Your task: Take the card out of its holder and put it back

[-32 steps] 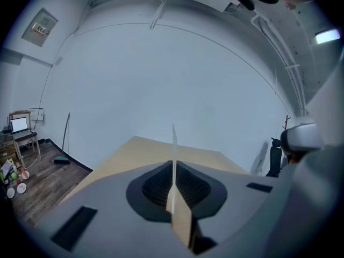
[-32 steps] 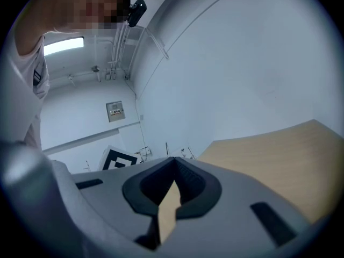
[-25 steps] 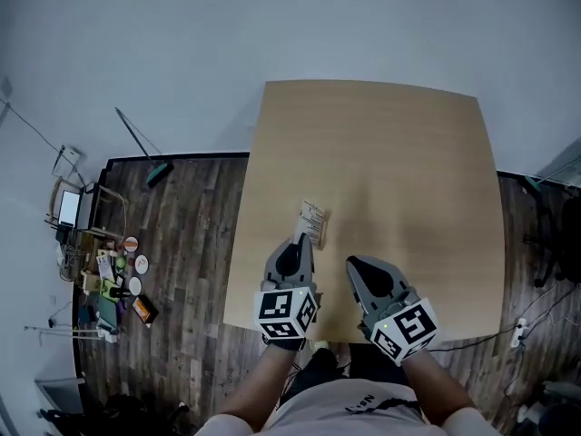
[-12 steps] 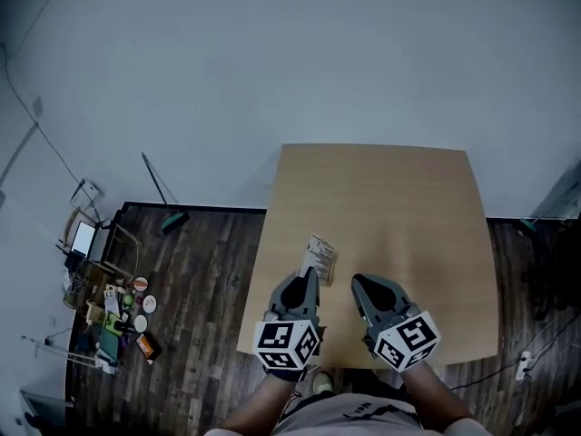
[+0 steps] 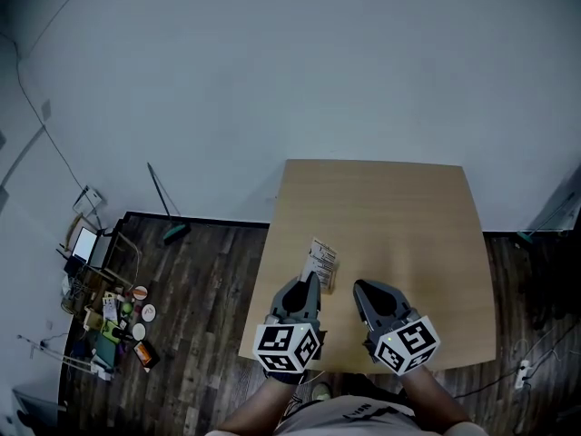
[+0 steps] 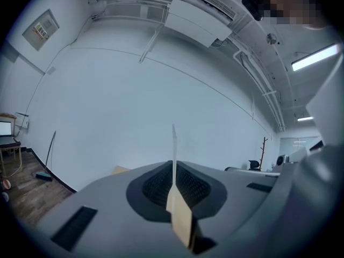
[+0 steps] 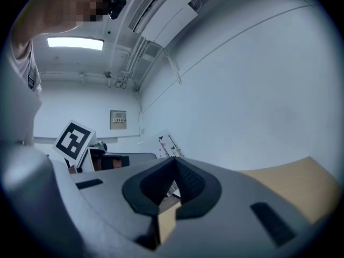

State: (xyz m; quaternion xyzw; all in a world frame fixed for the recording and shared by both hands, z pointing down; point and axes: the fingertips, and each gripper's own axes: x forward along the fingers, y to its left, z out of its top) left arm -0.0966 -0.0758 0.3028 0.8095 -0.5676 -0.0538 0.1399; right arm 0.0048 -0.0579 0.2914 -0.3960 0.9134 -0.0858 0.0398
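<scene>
Head view: person stands at the near edge of a light wood worktop (image 5: 399, 216), one gripper in each hand, both low over the near part of the worktop and side by side, a little apart

Left gripper (image 5: 309, 282) jaws pinch the card (image 5: 321, 260) by its near end; the card sticks out past the jaw tips, white with dark print, held above the worktop. Can't tell whether a holder is around it

Left gripper view: left gripper (image 6: 173, 168) jaws pressed onto the card (image 6: 173, 144), seen edge-on as a thin white upright line rising from between the pads

Right gripper (image 5: 361, 289) sits just right of the left one. Right gripper view: right gripper (image 7: 174, 163) jaws pressed together at the tips, nothing between them; the card (image 7: 160, 143) shows beyond, off to its left, worktop (image 7: 285, 181) at right

Dark plank floor (image 5: 200, 271) left of the worktop, a long-handled broom (image 5: 163, 212) by the white wall, a pile of small clutter (image 5: 113, 316) far left
</scene>
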